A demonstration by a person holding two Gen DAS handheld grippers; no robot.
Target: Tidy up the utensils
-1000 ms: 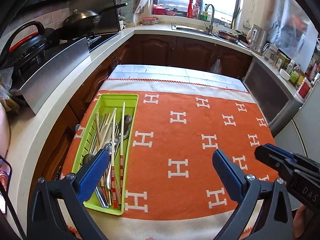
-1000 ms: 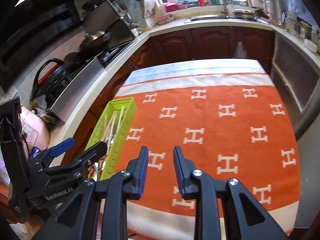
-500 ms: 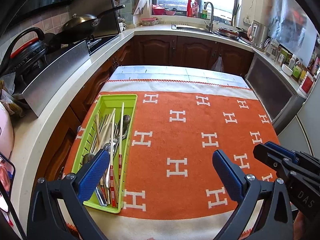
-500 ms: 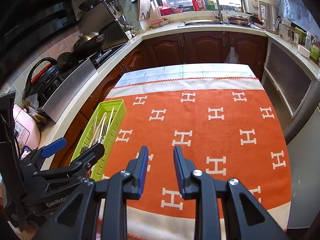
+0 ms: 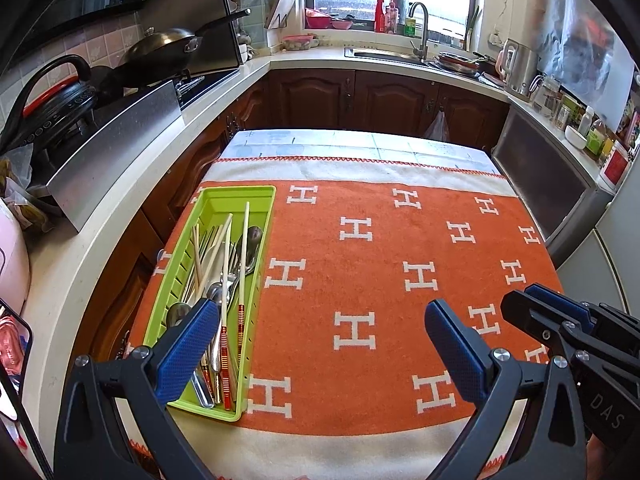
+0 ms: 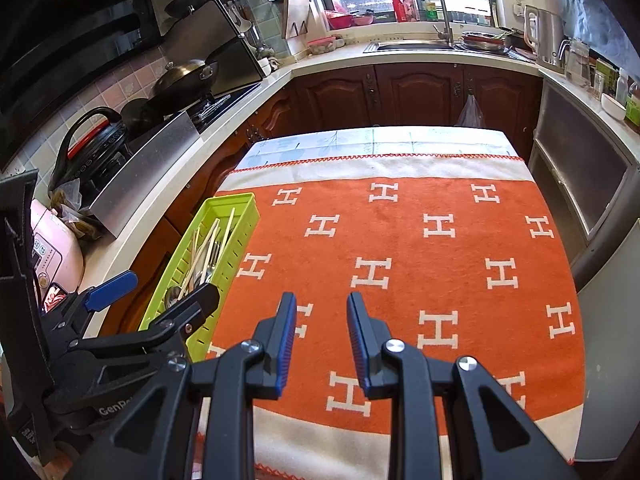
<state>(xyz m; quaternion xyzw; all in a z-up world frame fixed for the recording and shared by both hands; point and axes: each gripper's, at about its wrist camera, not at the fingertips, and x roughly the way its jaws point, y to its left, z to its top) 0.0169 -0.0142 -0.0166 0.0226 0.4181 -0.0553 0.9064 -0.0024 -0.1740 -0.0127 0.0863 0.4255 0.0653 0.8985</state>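
Observation:
A lime-green utensil tray [image 5: 264, 216] lies along the left edge of the orange blanket-covered table [image 5: 384, 272]. It holds several chopsticks, spoons and forks [image 5: 224, 276]. The tray also shows in the right wrist view [image 6: 236, 216]. My left gripper [image 5: 320, 344] is wide open and empty, above the table's near edge, its left finger over the tray's near end. My right gripper [image 6: 320, 336] has a narrow gap between its fingers, holds nothing, and hovers over the near middle of the table, to the right of the tray. The left gripper shows at the left in the right wrist view [image 6: 156, 292].
A countertop [image 5: 120, 208] with a stove, wok [image 5: 164, 44] and black cooker runs along the left. A sink with tap [image 5: 418, 24] is at the back. A grey cabinet [image 5: 560, 188] stands right of the table. A pink appliance [image 6: 52, 252] sits near left.
Both grippers have drawn back and risen slightly, so the table and tray look farther away. Their finger openings are the same. The utensils have not moved.

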